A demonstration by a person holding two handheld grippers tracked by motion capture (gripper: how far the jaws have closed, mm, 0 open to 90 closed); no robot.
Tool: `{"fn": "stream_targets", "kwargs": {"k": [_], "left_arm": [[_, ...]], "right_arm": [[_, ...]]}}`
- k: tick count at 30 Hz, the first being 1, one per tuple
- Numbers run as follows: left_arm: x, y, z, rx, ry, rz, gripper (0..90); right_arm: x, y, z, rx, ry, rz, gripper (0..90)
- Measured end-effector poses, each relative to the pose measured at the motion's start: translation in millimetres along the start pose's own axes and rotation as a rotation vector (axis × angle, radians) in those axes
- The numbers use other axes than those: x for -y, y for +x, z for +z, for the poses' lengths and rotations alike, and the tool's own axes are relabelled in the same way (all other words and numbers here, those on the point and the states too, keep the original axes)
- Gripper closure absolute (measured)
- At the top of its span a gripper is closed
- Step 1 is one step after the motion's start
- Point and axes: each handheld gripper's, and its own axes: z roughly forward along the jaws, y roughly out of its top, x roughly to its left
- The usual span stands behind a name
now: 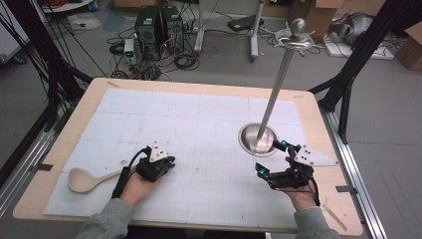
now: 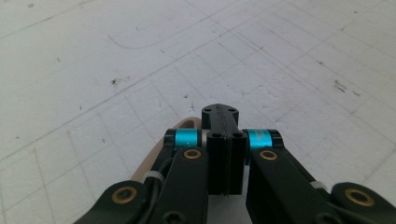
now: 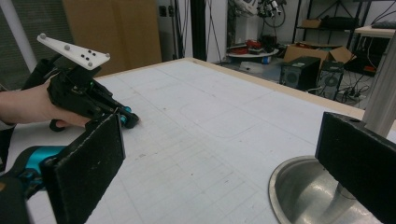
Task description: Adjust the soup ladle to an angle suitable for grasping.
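Observation:
A wooden spoon point(image 1: 82, 179) lies at the mat's front left, its handle running right under my left hand. My left gripper point(image 1: 169, 163) rests low on the mat just past that handle, jaws shut flat against each other with nothing seen between them. In the left gripper view the tan handle point(image 2: 156, 156) shows beneath and left of the left gripper point(image 2: 219, 114). A metal stand has a round dish base point(image 1: 249, 141) and a tall tilted pole point(image 1: 278, 82). My right gripper point(image 1: 270, 157) is open wide just in front of the base point(image 3: 299, 191), with the pole point(image 3: 384, 93) behind its right pad point(image 3: 359, 163).
A white gridded mat point(image 1: 199, 119) covers the wooden table point(image 1: 94, 89). The stand's top carries a ball and hooks point(image 1: 297, 35). In the right gripper view the other hand and left gripper point(image 3: 77, 95) sit far left. Computers, cables and boxes lie on the floor beyond the table.

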Motion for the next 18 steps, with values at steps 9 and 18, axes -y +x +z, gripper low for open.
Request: {"fn": "stream_targets", "kwargs": {"k": [9, 18], "left_arm": [[-1.0, -0.5, -17.5, 0.06, -0.052, 0.031, 89.8], [-8.4, 33.7, -69.4, 0.161, -0.159, -0.021, 87.4]], "right_arm": [[-0.3, -2.3, -2.5, 0.011, -0.01, 0.009, 0.1], [0.1, -3.5, -9.8, 0.027, -0.011, 0.011, 0.1]]}}
